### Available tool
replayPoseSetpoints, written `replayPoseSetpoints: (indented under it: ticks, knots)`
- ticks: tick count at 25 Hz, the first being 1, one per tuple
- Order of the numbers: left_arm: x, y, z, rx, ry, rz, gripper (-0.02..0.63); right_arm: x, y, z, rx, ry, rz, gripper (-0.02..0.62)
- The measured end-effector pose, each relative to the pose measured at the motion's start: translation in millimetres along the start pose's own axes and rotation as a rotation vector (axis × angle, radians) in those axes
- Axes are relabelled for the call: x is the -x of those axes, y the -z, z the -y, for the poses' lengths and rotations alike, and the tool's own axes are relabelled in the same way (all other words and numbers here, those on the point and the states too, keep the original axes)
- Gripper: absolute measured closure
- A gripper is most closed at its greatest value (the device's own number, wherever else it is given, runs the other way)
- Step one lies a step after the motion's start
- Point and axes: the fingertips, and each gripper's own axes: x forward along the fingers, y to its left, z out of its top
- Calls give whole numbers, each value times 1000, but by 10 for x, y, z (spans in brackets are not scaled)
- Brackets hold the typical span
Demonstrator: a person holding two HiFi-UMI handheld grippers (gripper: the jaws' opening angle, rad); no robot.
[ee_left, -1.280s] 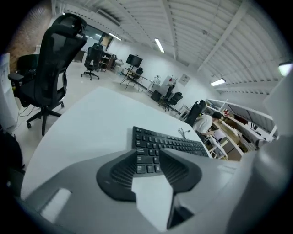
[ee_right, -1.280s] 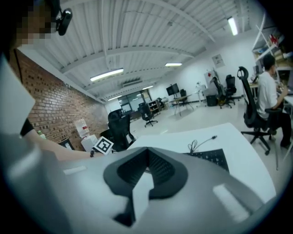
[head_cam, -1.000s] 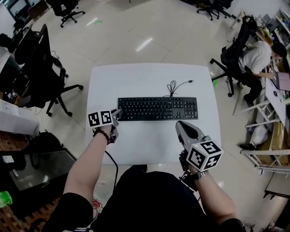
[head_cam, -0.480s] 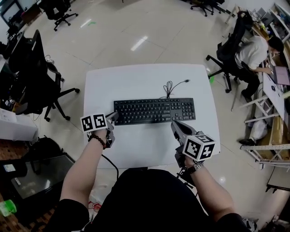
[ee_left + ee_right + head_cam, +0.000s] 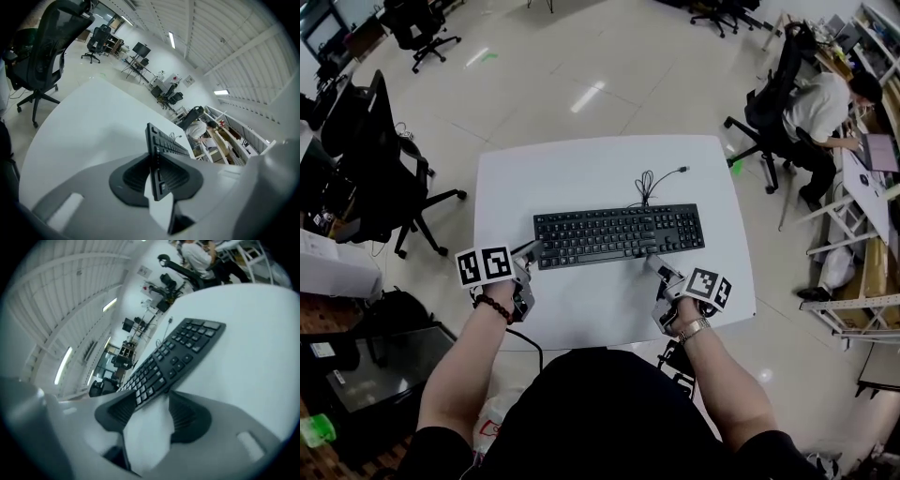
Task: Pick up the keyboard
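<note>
Black keyboard sits between left tool's closing jaws

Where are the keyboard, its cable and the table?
keyboard (image 5: 619,234), head view, middle of the key field.
cable (image 5: 648,186), head view, coiled part behind the keyboard.
table (image 5: 572,173), head view, bare top left of the cable.
</note>
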Motion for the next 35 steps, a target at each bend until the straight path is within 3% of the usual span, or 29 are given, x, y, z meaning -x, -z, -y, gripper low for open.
replayPoseSetpoints:
  ticks: [4, 11, 15, 20, 24, 35]
  knots:
    - [64, -11, 86, -7, 8, -11, 537, -140, -92, 178, -147, -43, 45, 360]
    - [100, 45, 142, -10, 4, -26, 538, -305, -366, 399, -284, -98, 159, 359]
    - [88, 62, 167, -13, -2, -24, 538, -331, -475, 448, -319, -131, 207, 407]
    - [66, 55, 94, 13, 2, -11, 532, -248, -518, 331, -237, -155, 238, 467]
    - [100, 42, 42, 35, 27, 27, 531, -77, -536, 66, -147, -175, 248, 474]
    - [342, -202, 147, 11, 176, 211, 529, 472, -650, -1012, 165, -236, 283, 485]
